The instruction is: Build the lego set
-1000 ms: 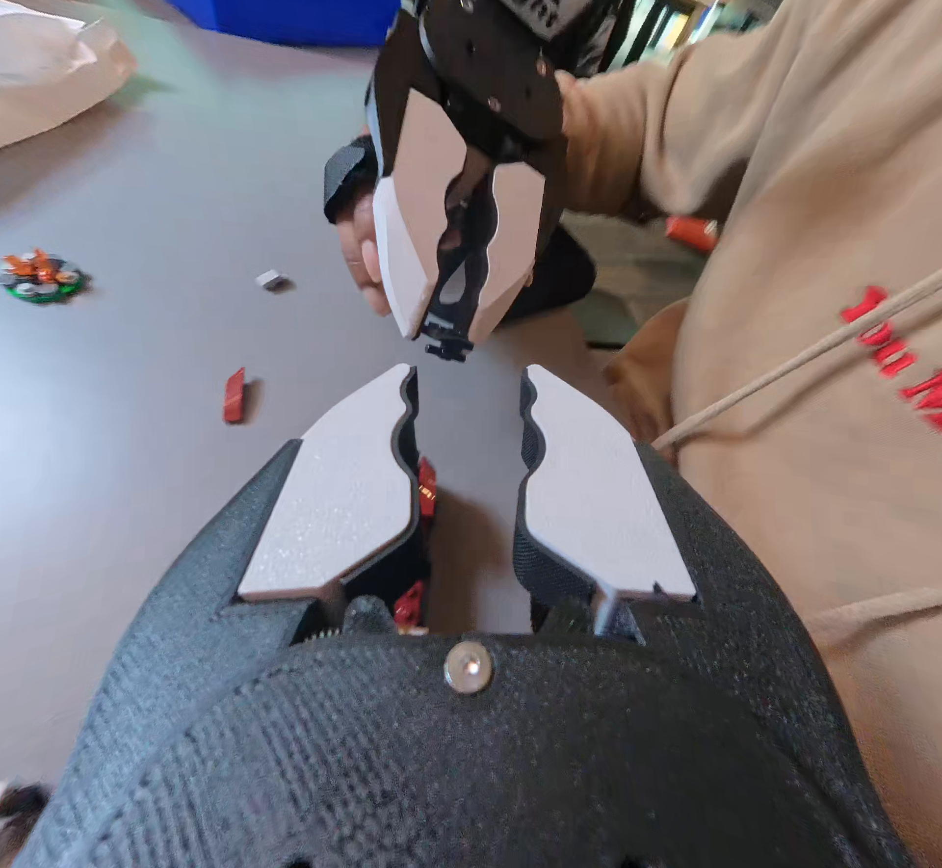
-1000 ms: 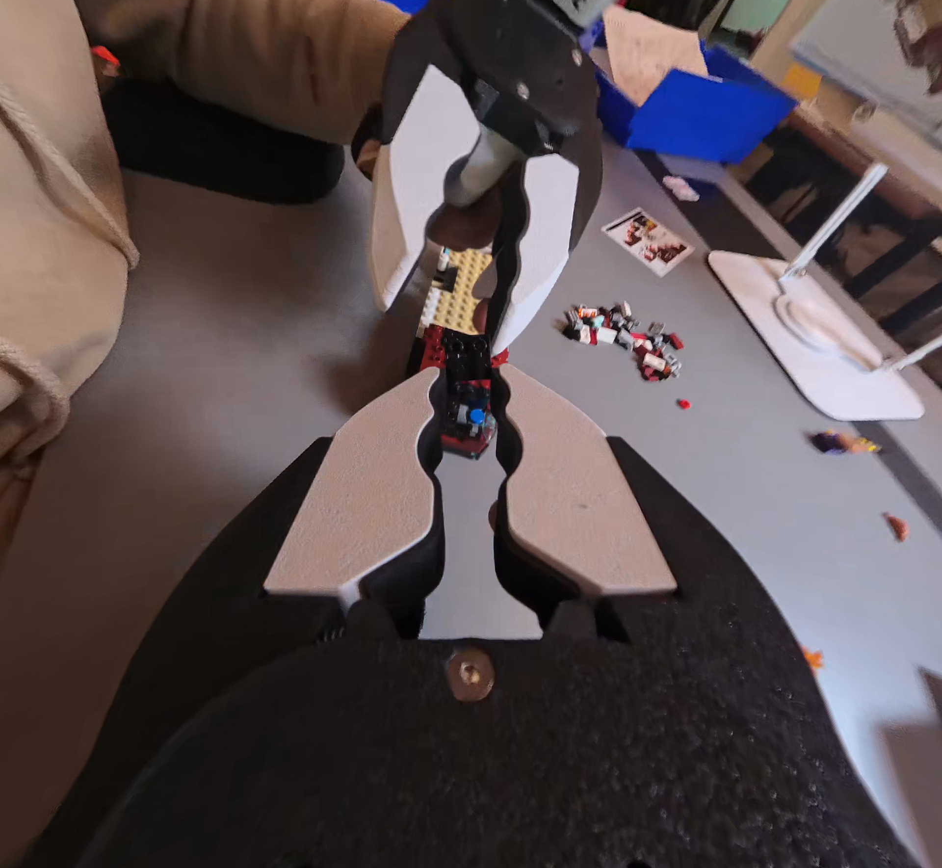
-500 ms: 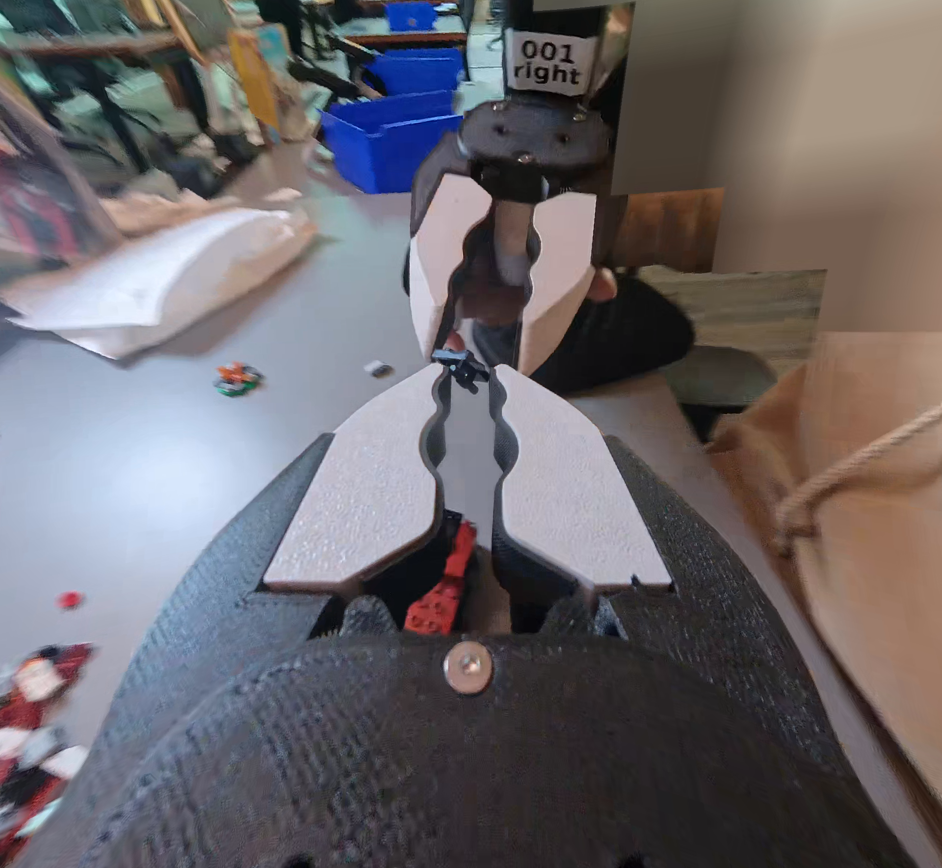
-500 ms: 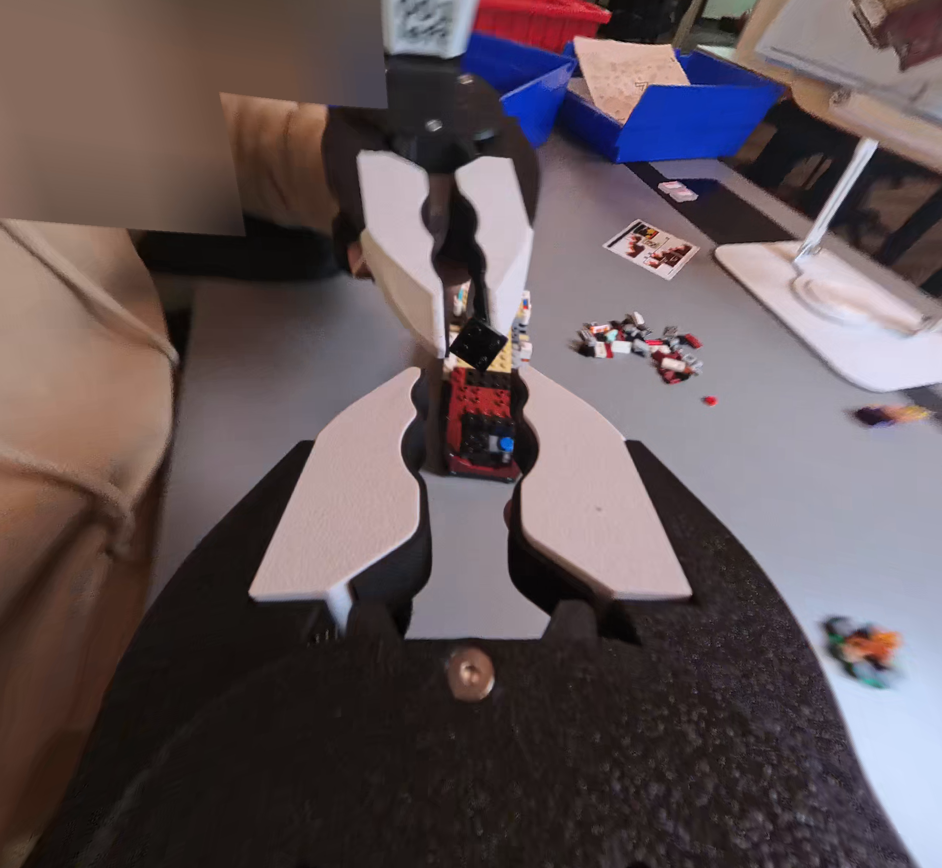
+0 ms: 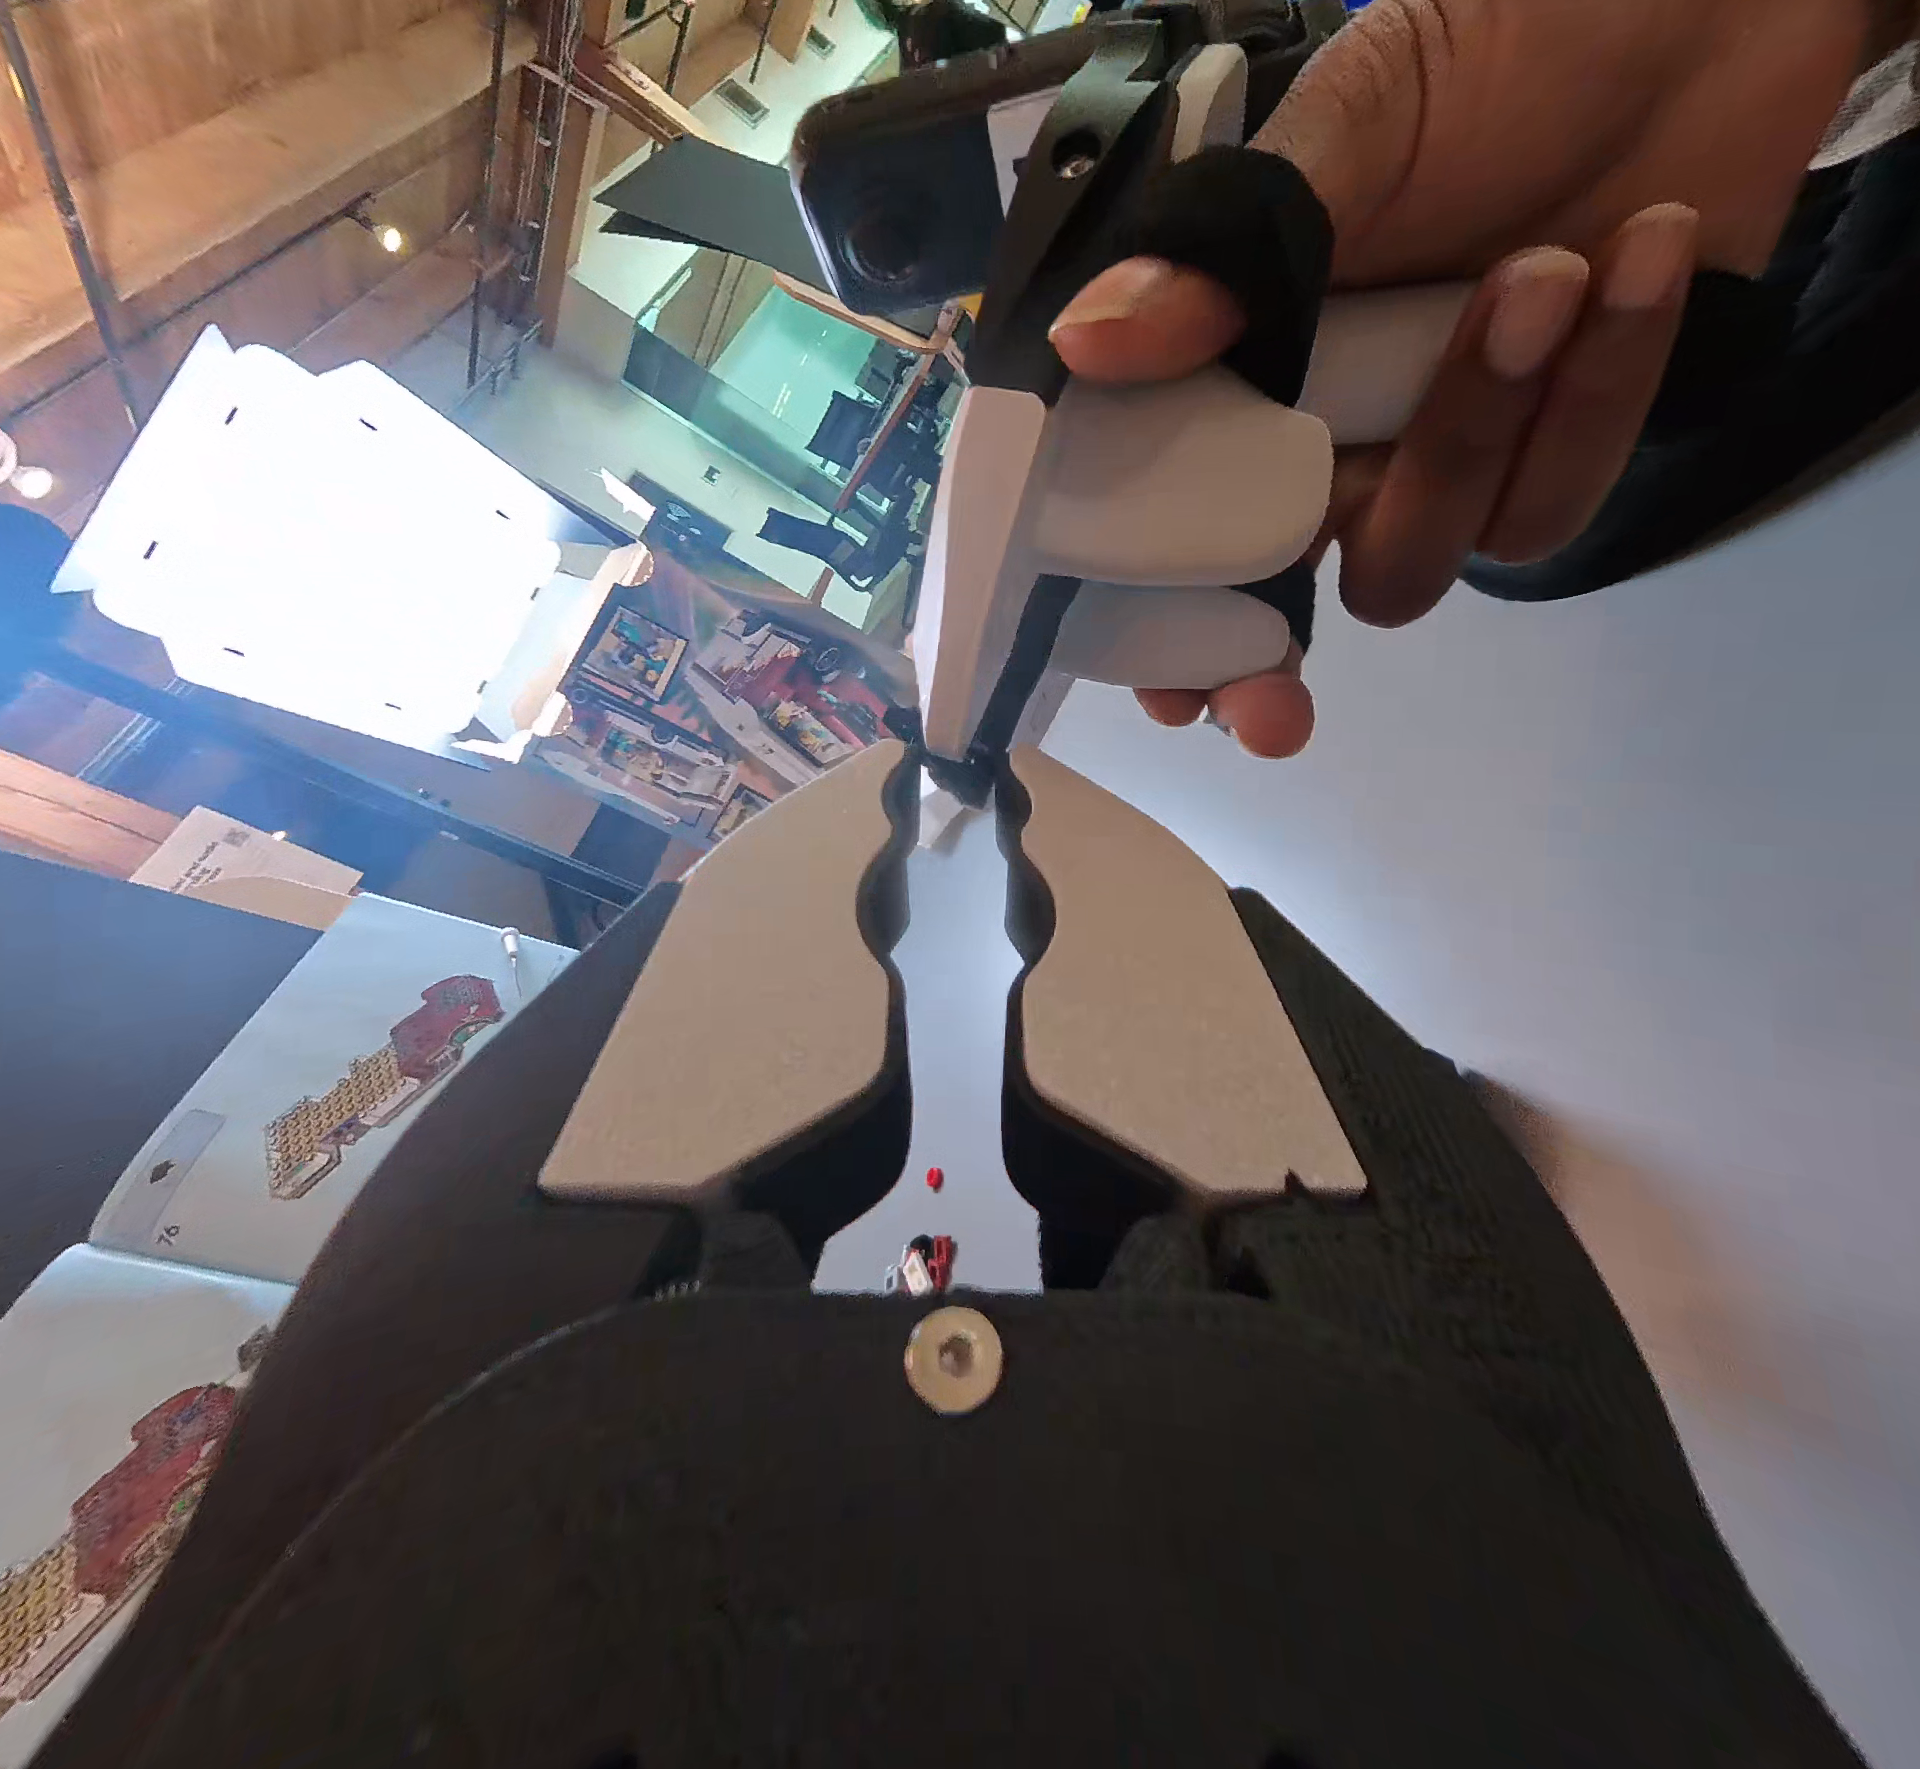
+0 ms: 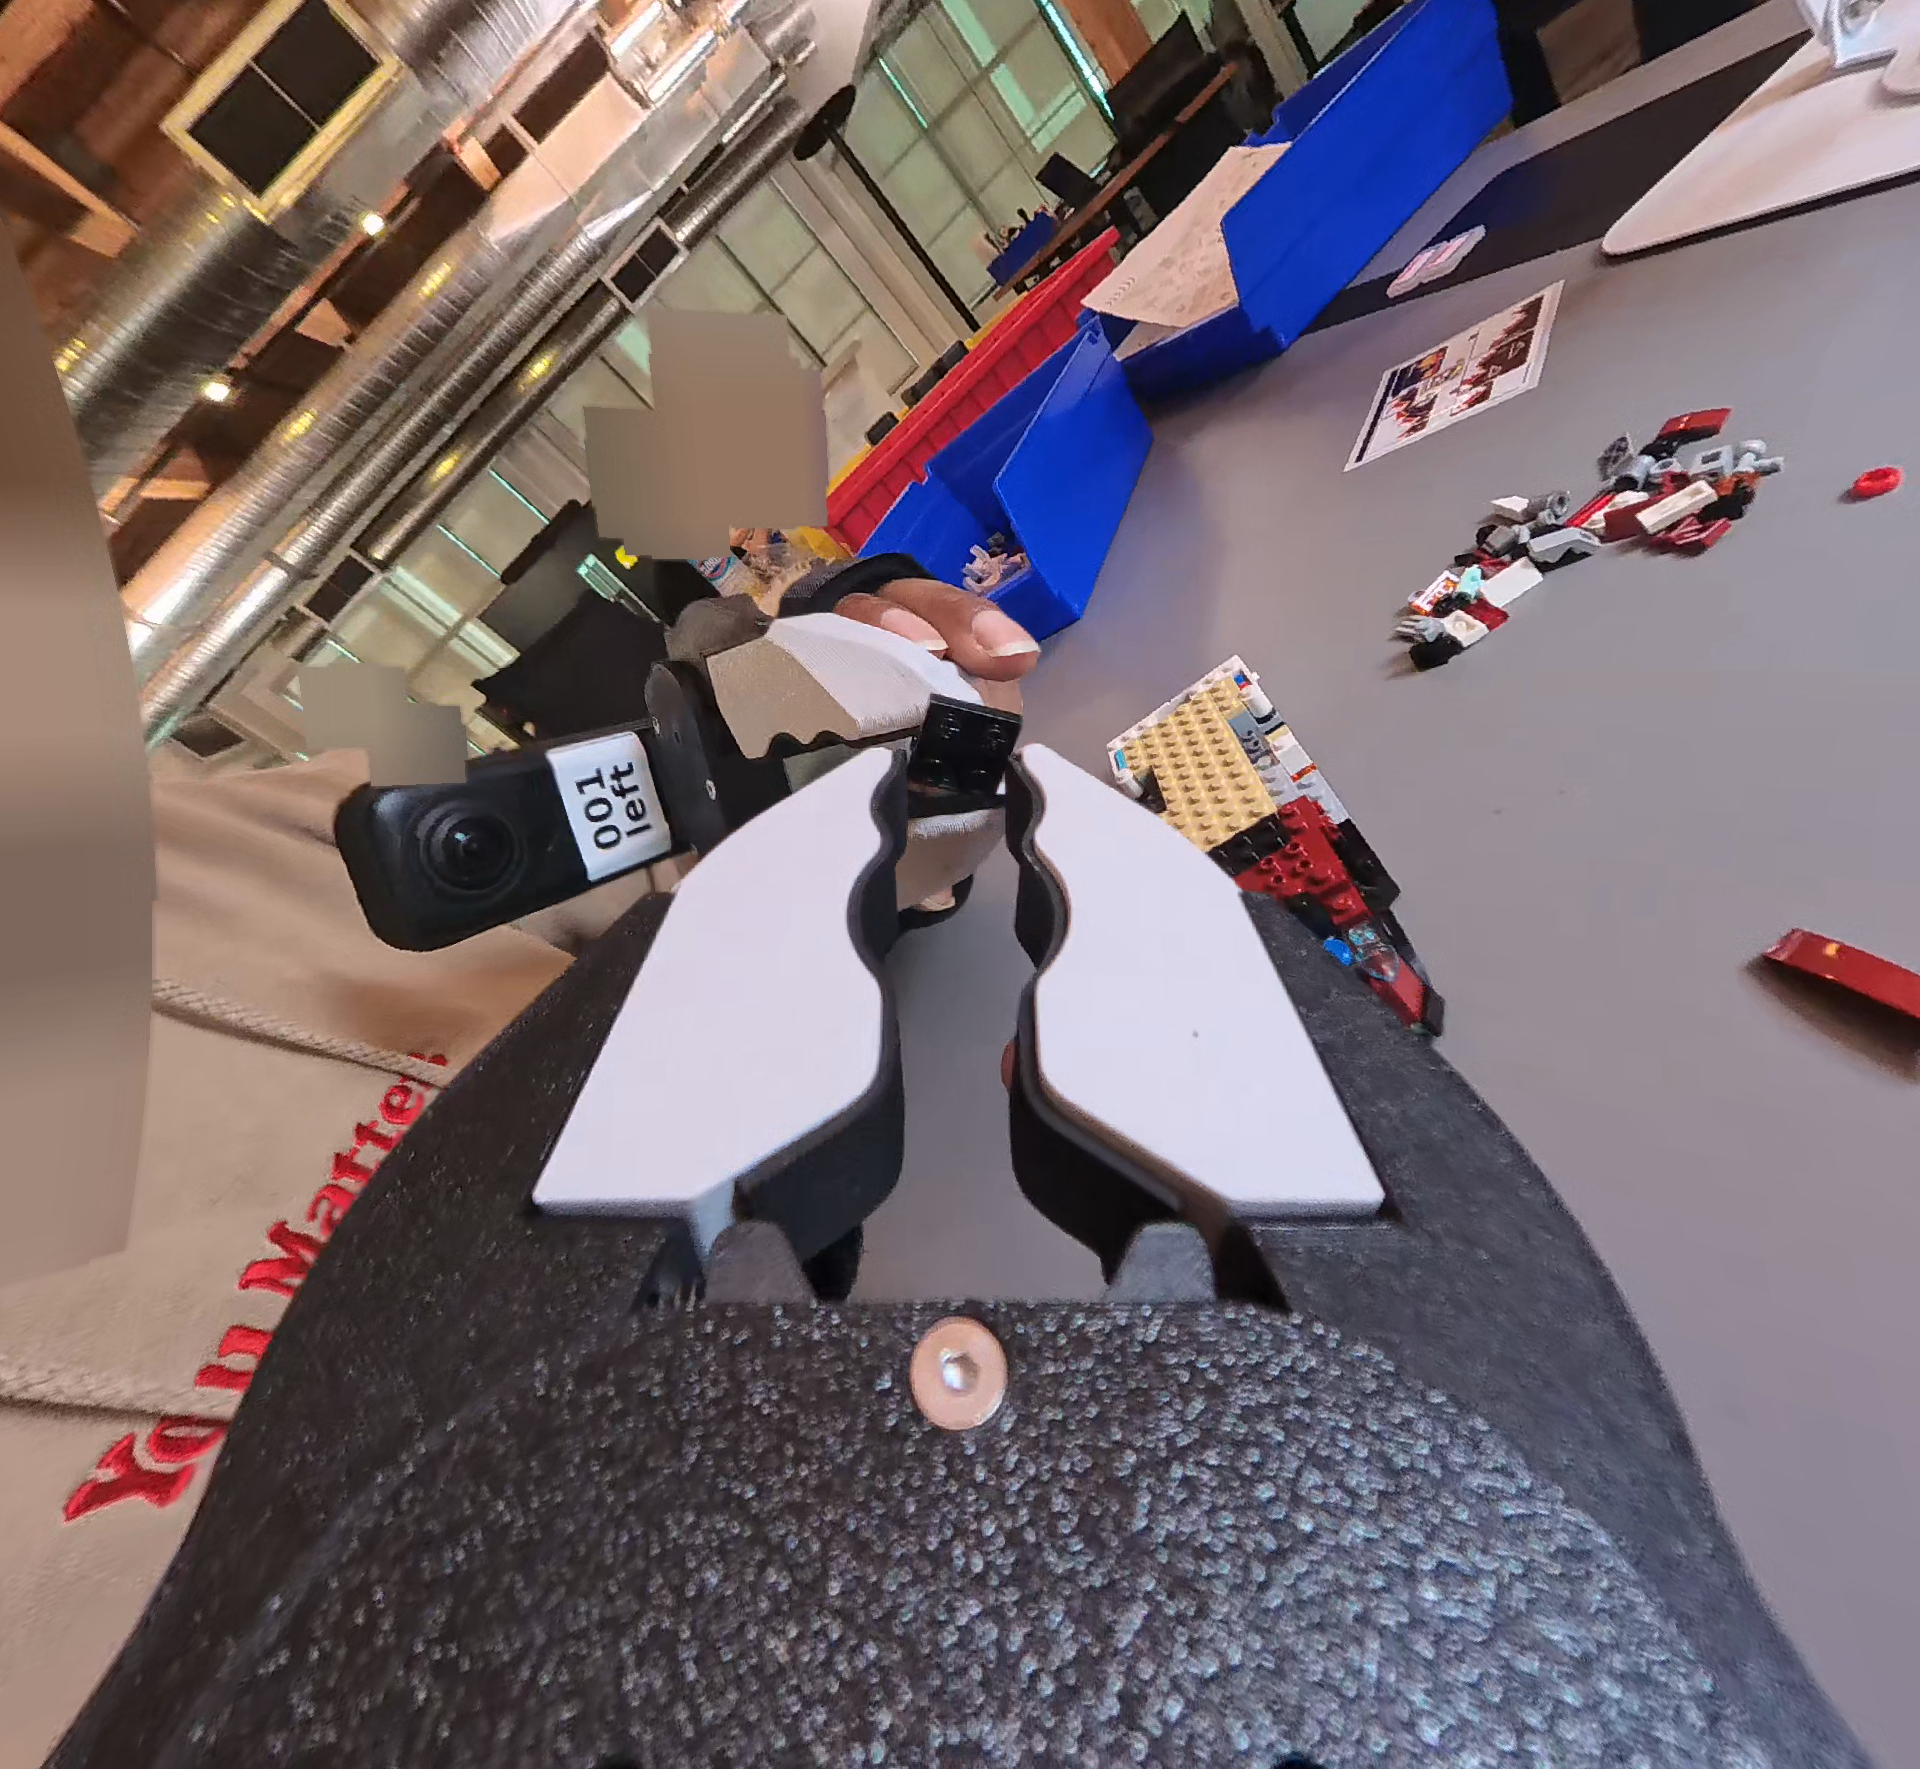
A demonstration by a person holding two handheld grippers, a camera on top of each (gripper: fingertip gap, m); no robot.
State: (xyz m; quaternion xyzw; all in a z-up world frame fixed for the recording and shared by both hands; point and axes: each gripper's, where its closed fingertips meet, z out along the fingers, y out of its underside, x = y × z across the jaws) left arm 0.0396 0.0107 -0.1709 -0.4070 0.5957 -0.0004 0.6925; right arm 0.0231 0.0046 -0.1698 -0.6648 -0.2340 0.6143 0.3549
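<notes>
Meeting tip to tip above the grey counter (image 6: 1558,784), both jaws clamp one small black studded plastic brick (image 6: 958,751): the right gripper (image 6: 956,769) pinches it at its tips, and the left gripper (image 5: 954,769) bites it from the other side. A half-built tan-and-red brick model (image 6: 1257,826) lies just right, loose bricks (image 6: 1590,535) beyond.
</notes>
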